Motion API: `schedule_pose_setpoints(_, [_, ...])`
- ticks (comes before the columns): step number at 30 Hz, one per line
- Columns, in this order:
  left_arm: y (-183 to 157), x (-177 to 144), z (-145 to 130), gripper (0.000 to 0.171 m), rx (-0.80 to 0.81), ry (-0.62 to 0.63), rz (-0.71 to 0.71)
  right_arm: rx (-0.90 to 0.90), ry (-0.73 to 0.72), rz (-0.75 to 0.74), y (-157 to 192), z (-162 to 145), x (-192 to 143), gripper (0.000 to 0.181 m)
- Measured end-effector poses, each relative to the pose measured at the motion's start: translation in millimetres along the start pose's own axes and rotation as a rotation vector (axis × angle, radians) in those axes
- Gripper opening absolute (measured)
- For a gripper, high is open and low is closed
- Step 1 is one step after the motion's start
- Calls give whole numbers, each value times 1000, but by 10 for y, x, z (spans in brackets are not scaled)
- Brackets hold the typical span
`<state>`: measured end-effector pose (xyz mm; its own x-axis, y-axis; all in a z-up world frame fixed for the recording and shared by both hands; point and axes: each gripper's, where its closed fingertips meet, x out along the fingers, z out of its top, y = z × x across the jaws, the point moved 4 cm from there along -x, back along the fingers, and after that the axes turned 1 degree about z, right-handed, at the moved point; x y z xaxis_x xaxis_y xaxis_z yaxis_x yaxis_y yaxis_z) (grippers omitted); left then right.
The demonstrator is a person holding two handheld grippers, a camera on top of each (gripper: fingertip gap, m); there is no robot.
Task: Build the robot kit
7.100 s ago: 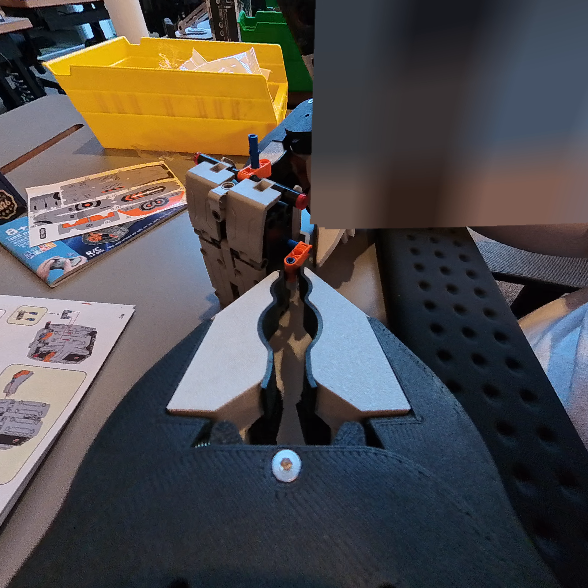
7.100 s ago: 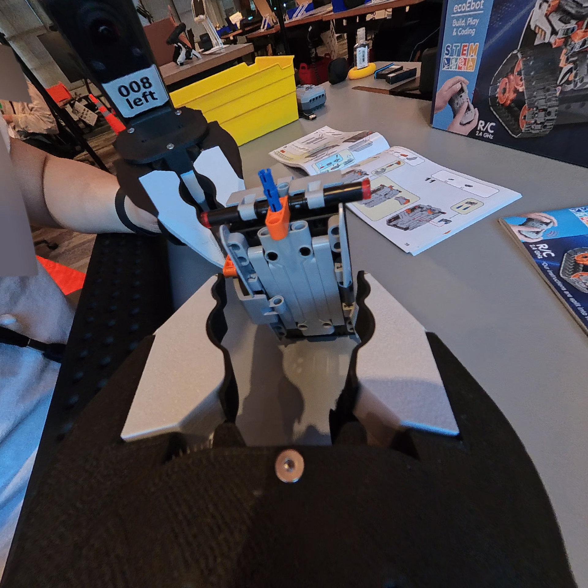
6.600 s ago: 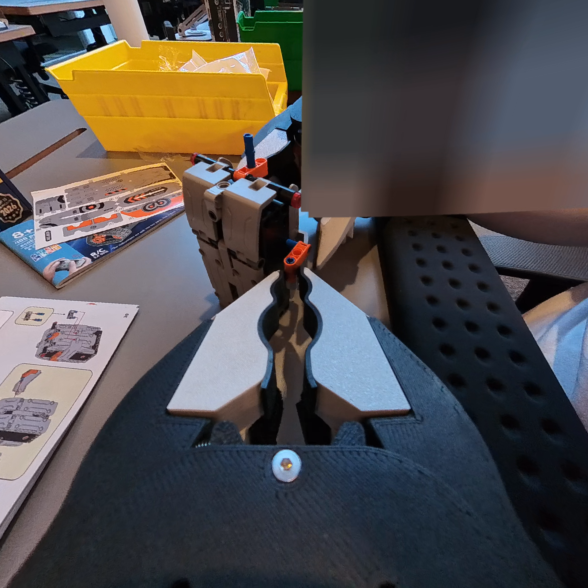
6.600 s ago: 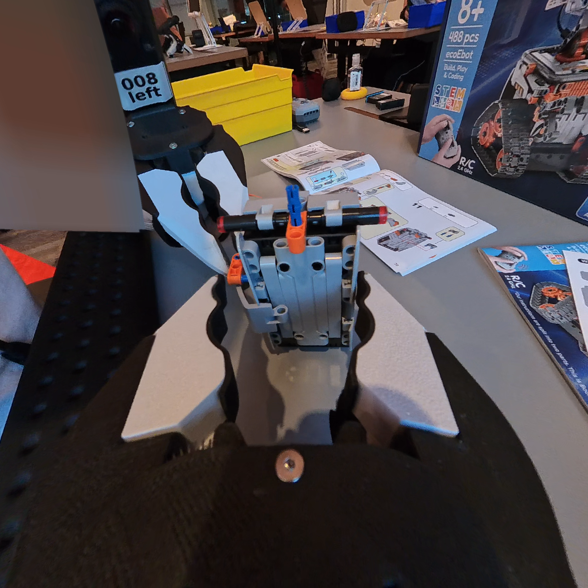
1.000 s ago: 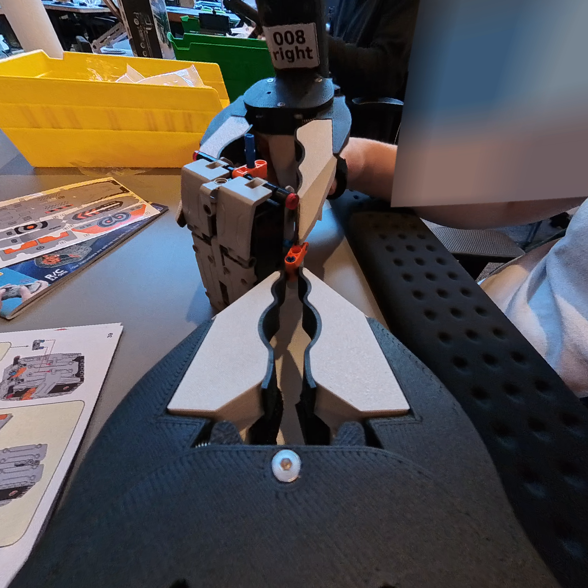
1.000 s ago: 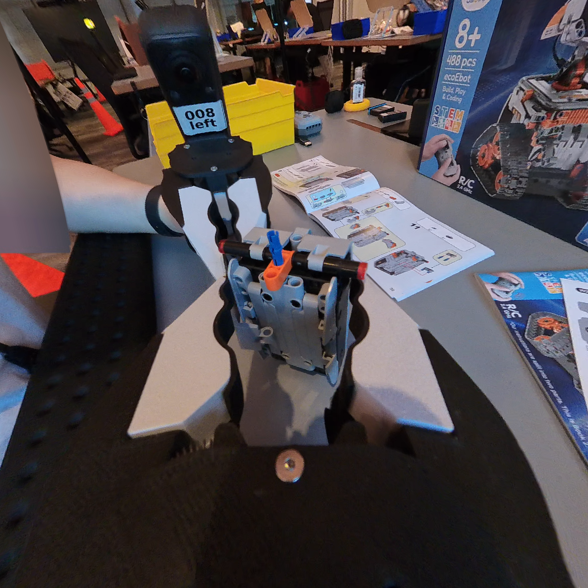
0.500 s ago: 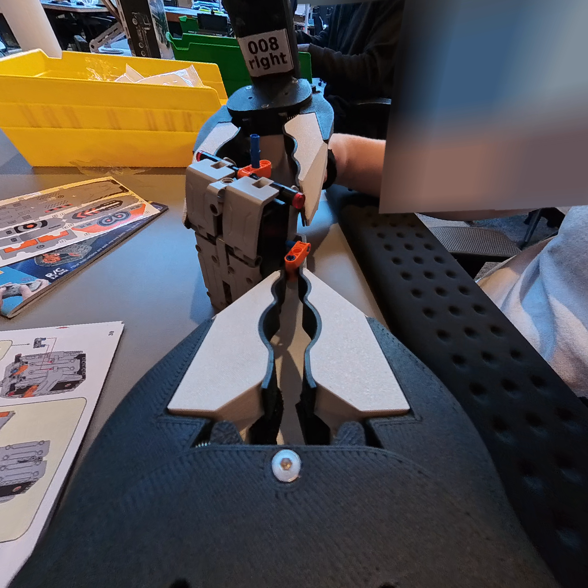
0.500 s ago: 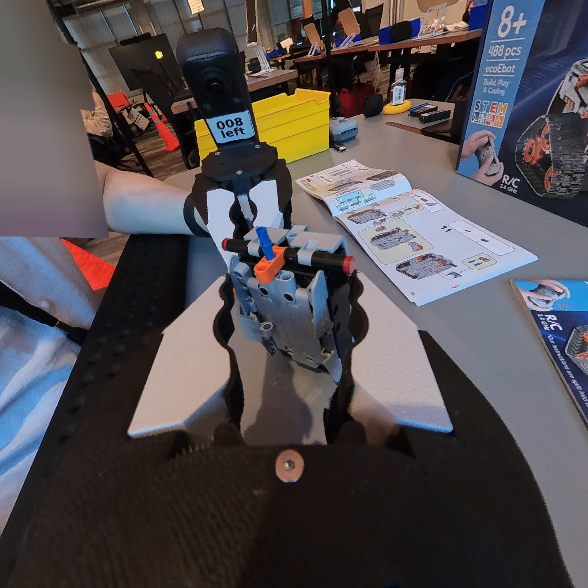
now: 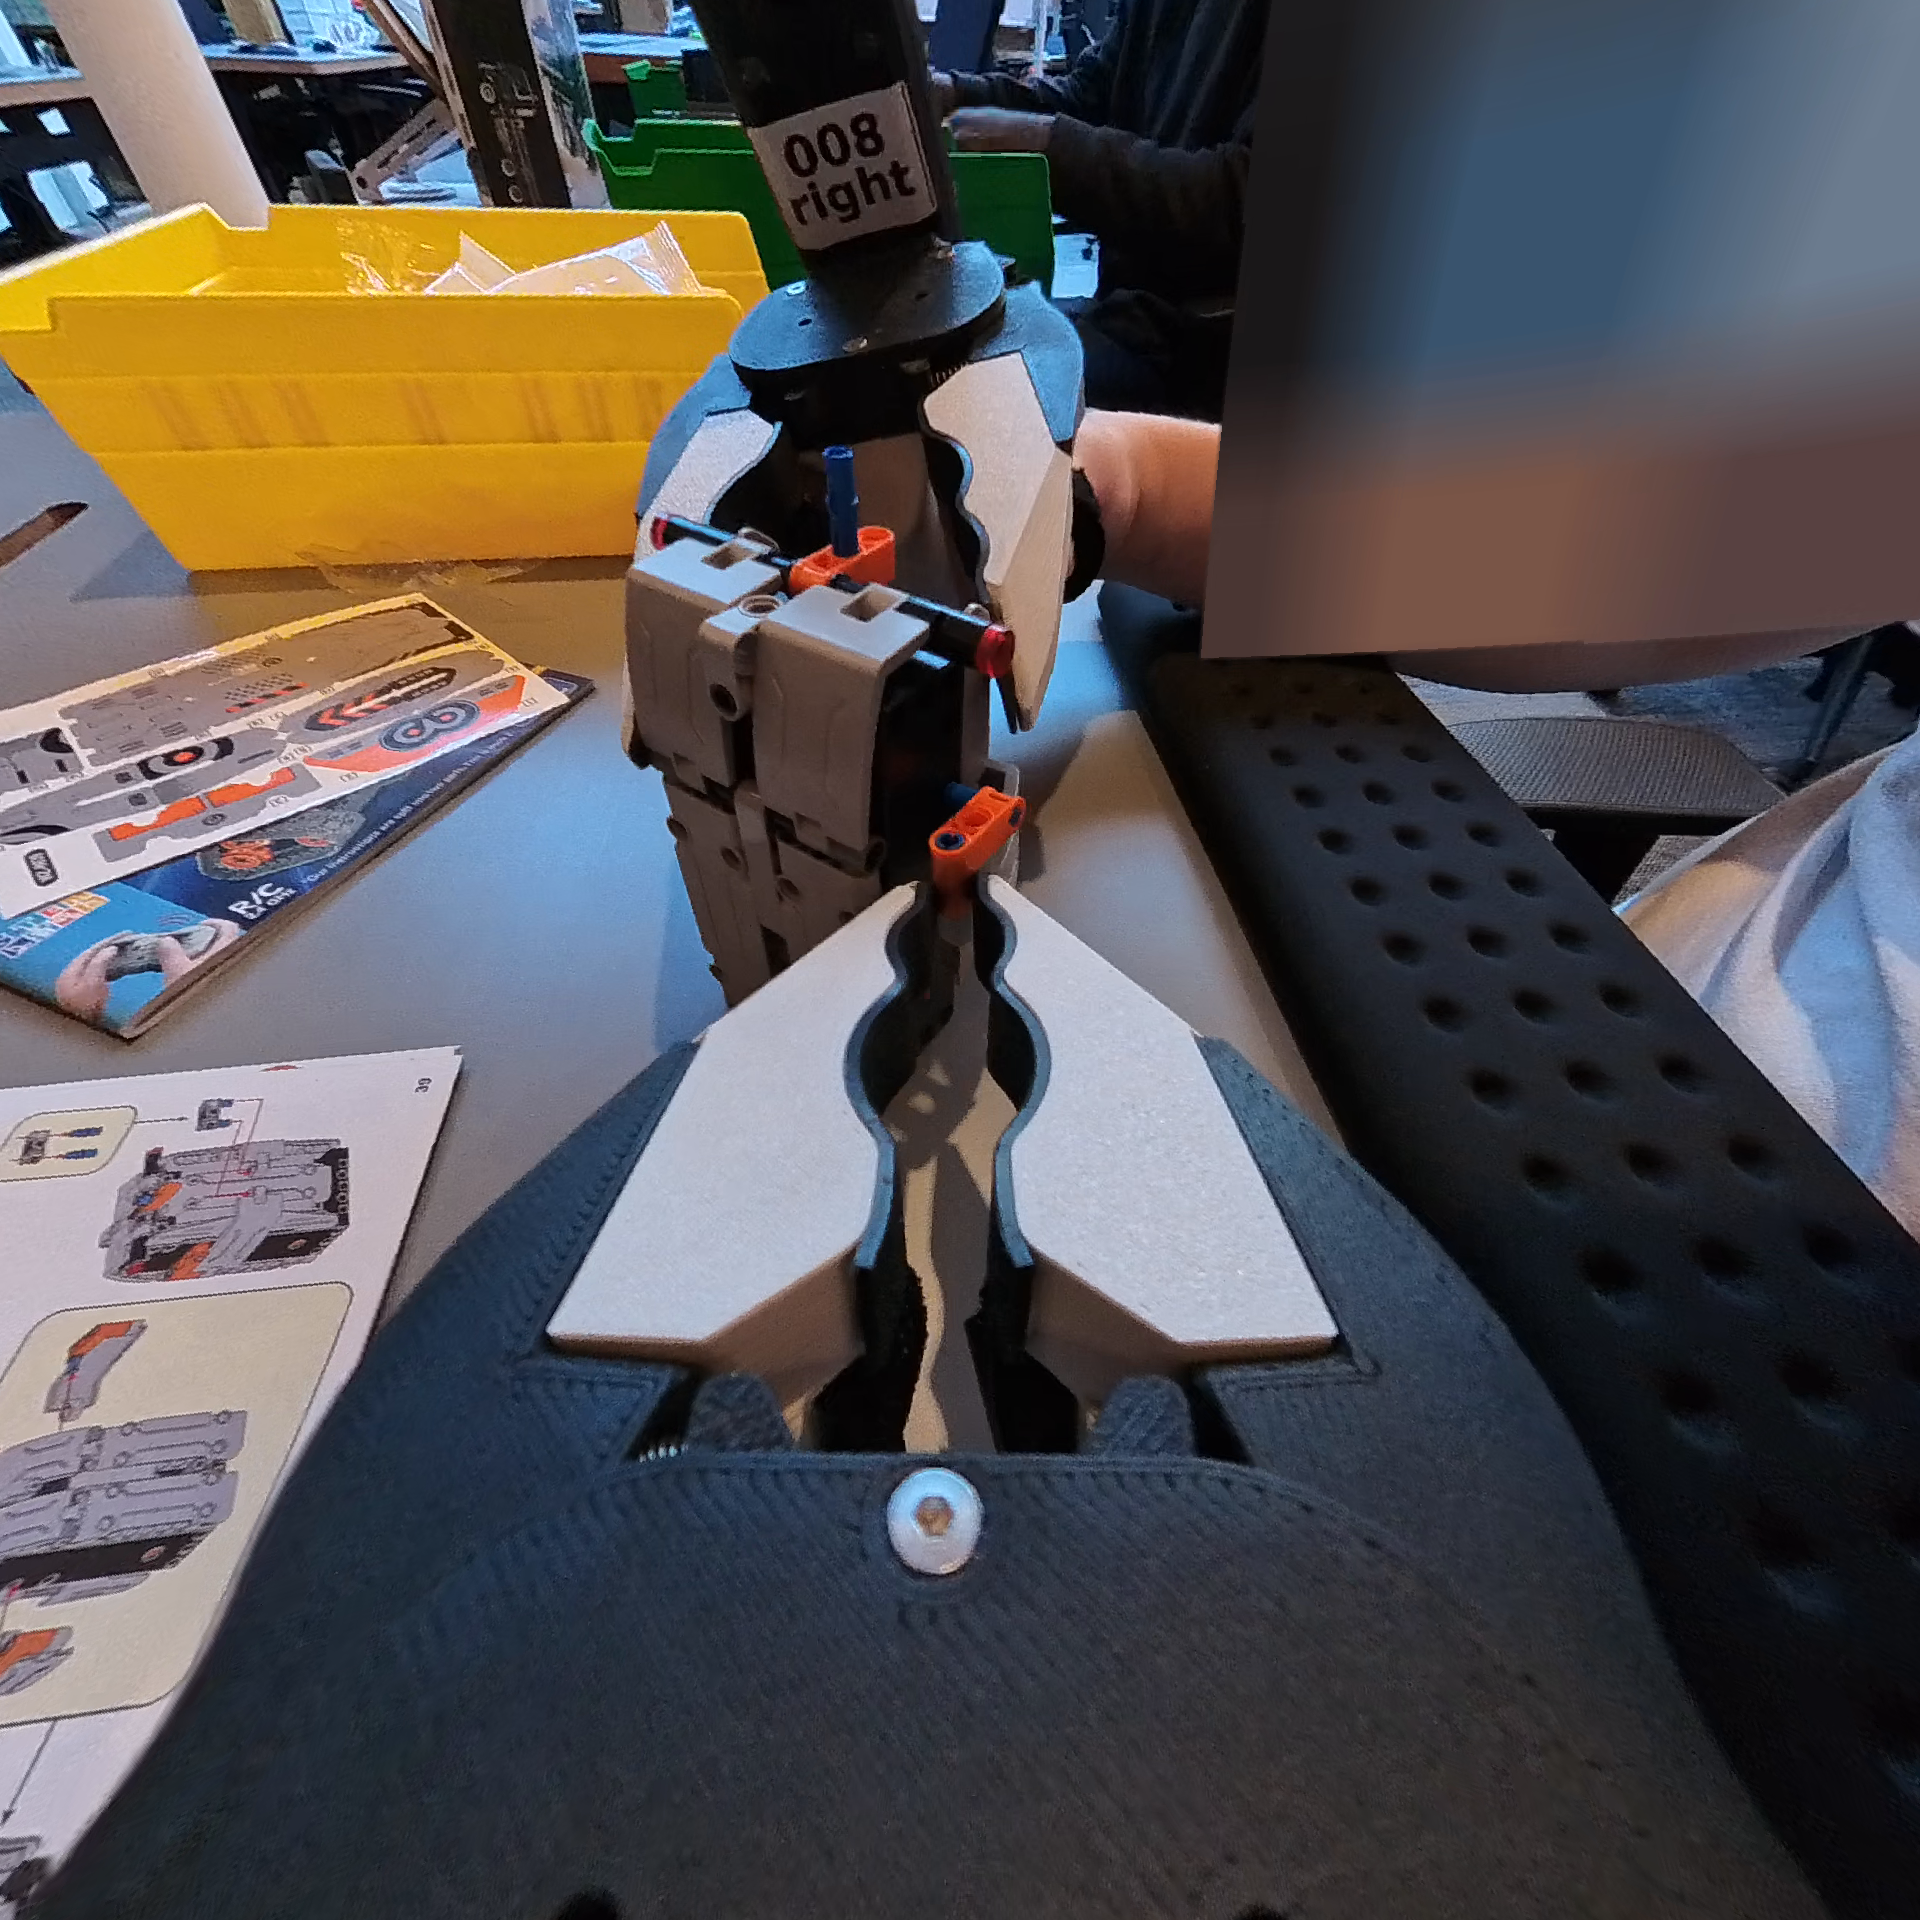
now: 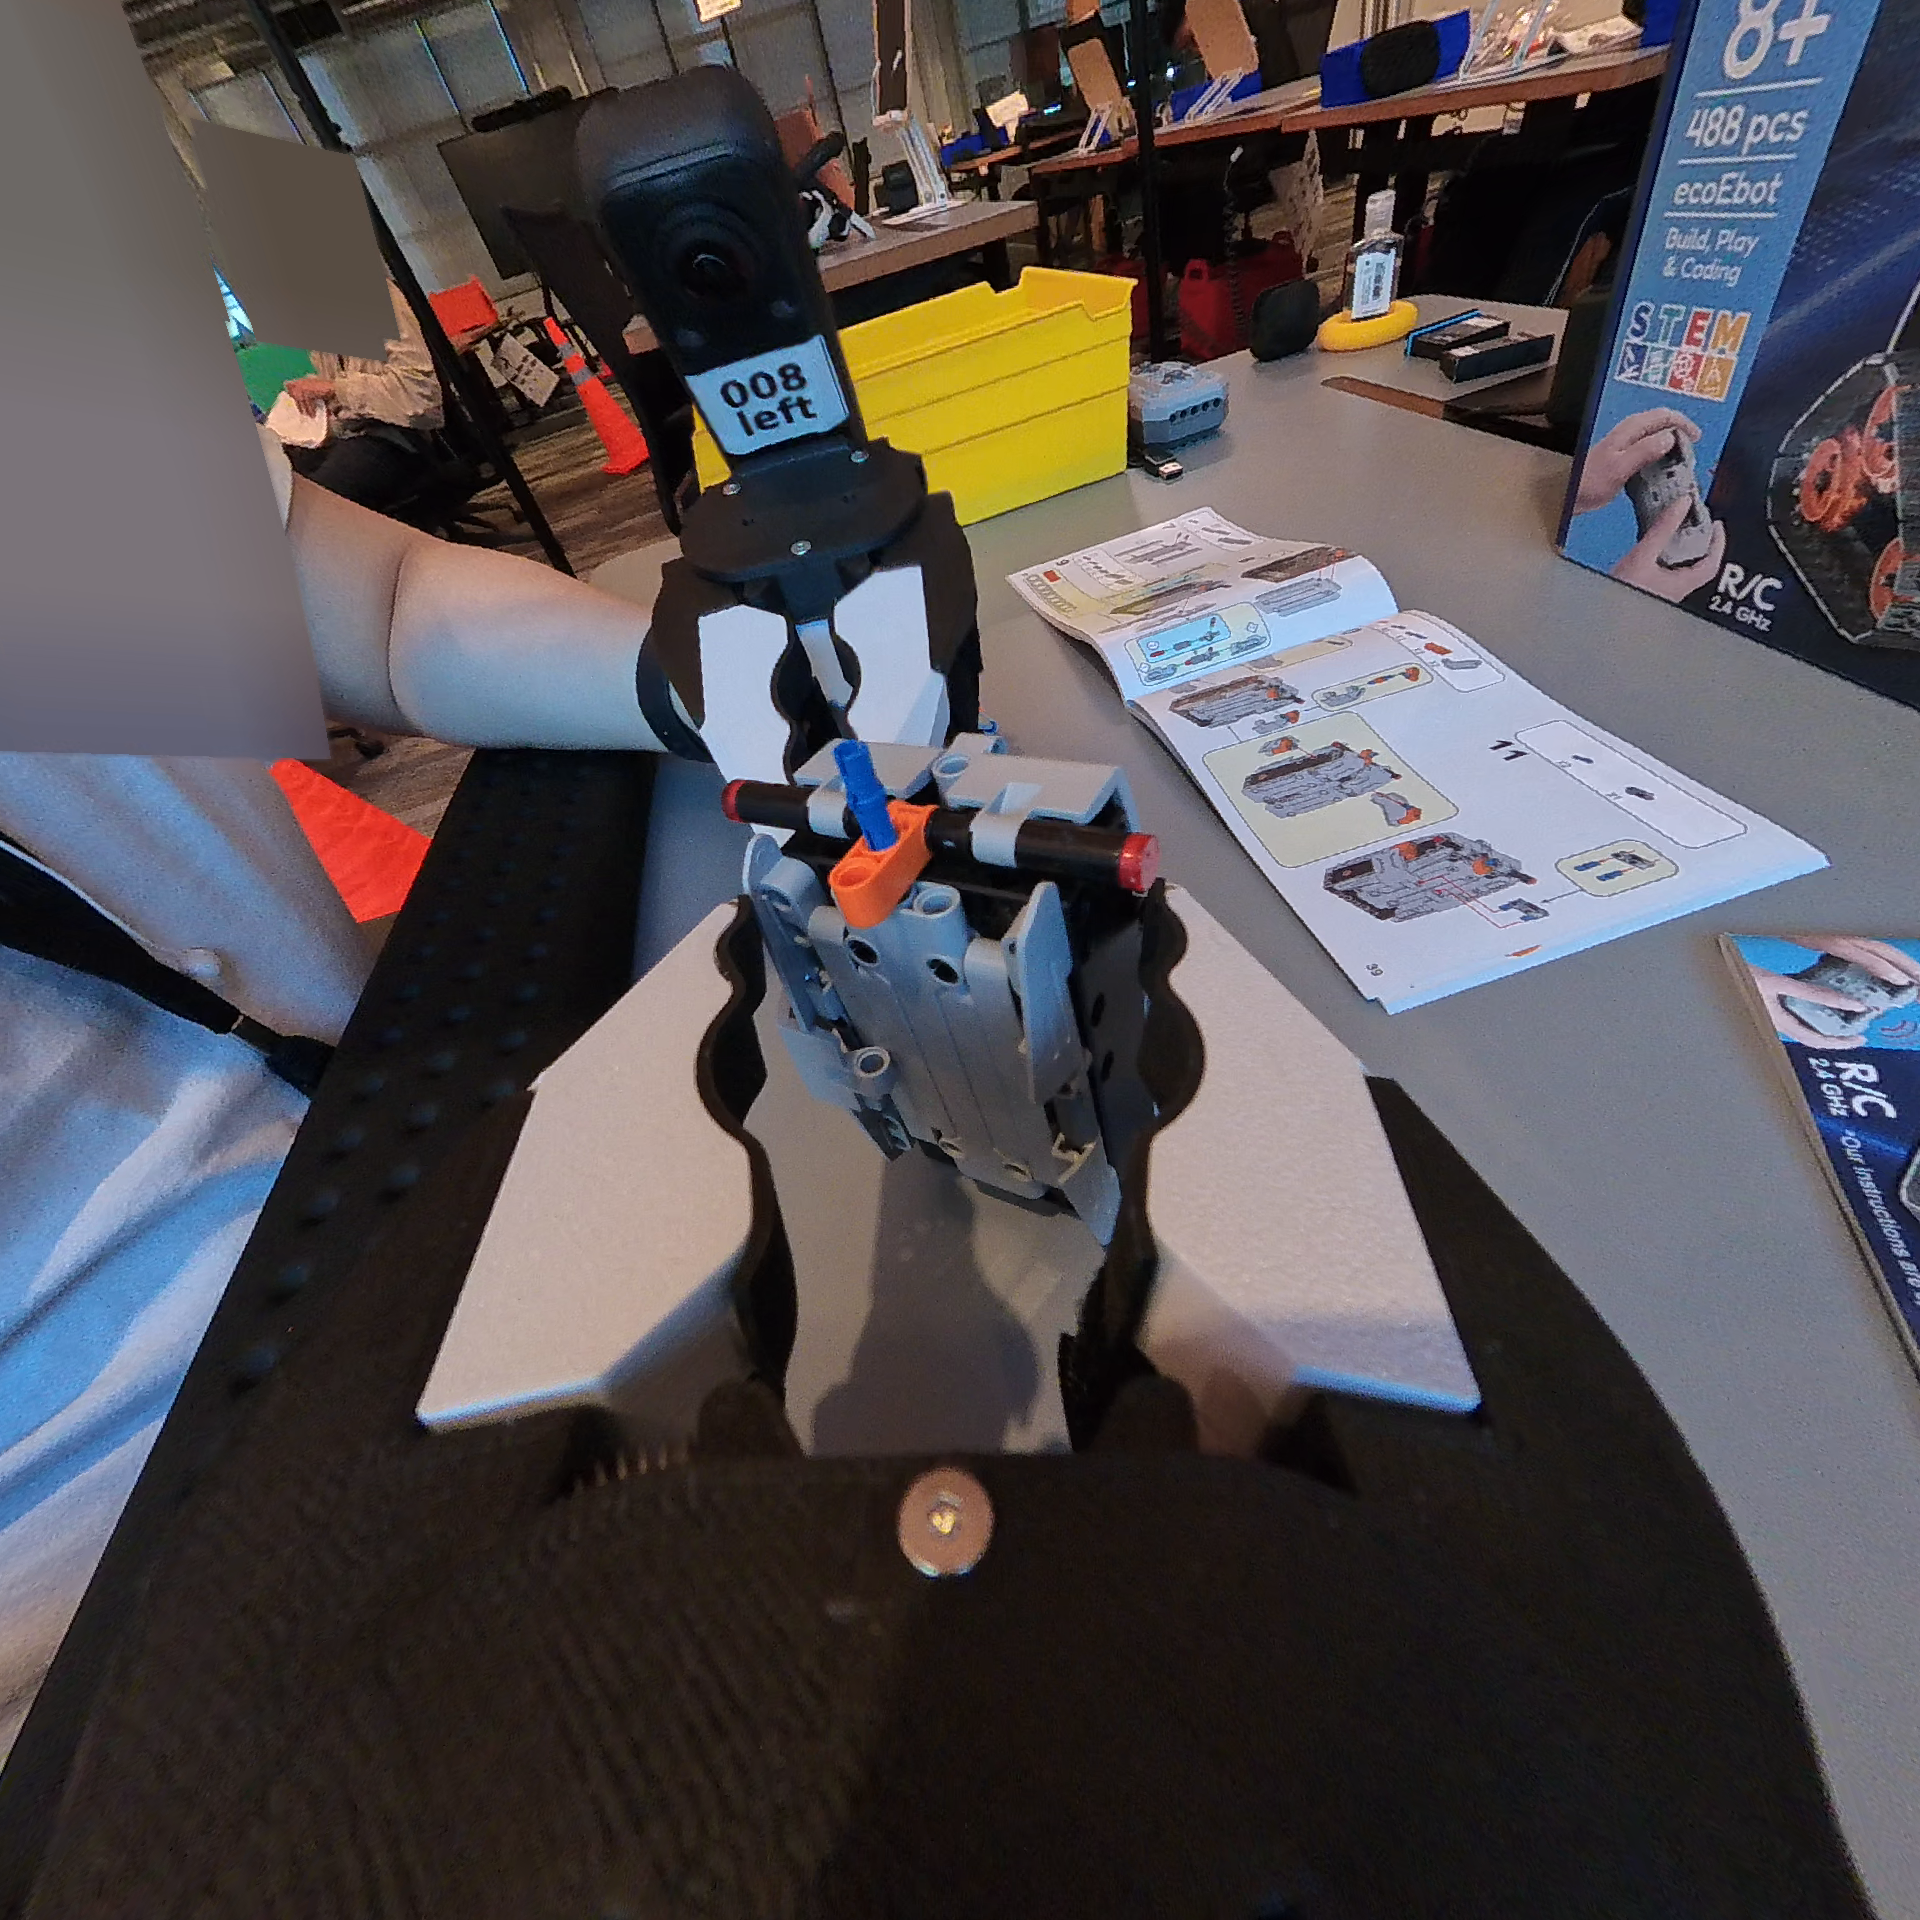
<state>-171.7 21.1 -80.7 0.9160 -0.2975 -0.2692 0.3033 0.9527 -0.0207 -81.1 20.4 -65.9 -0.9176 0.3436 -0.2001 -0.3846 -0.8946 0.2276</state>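
A grey brick assembly (image 10: 956, 1029) with a black cross axle, an orange connector and a blue pin on top stands upright over the grey table. My right gripper (image 10: 951, 935) is shut on its two sides. The assembly also shows in the left wrist view (image 9: 769, 717), with the right gripper (image 9: 883, 468) behind it. My left gripper (image 9: 951, 896) is shut on a small orange connector (image 9: 974, 828) that sits at the assembly's lower side. In the right wrist view the left gripper (image 10: 821, 665) shows behind the assembly, and the small connector is hidden.
A yellow bin (image 9: 364, 395) and a green bin (image 9: 707, 177) stand behind. An open instruction booklet (image 10: 1403, 748), a blue booklet with a sticker sheet (image 9: 239, 748) and a blue product box (image 10: 1766, 364) lie around. A black perforated mat (image 9: 1507, 1039) runs along the table's edge by a person's arm. Left and right tips are no more than a few centimetres apart.
The assembly has turned and tilted a little in the right gripper, which now leans more over it. Both grippers have kept their holds.
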Motion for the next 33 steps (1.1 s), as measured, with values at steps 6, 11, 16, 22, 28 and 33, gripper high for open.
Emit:
schedule_pose_setpoints(6, [13, 6, -2, 5, -11, -3, 19, 13, -29, -25, 1, -10, -8, 74])
schedule_pose_setpoints(11, [0, 50, 9, 5, -2, -2, 33, -14, -15, -63, 51, -16, 43, 84])
schedule_pose_setpoints(16, [-5, 77, 15, 5, -8, -5, 40, -77, 43, -134, 90, -42, 96, 92])
schedule_pose_setpoints(22, [16, 80, 19, 5, -10, -5, 76, -107, 90, -280, 41, -120, 120, 90])
schedule_pose_setpoints(28, [26, 84, 27, 5, -4, -5, 107, -79, 81, -361, 20, -128, 91, 83])
schedule_pose_setpoints(33, [28, 80, 26, 4, -3, -4, 124, -77, 90, -372, 18, -127, 92, 83])
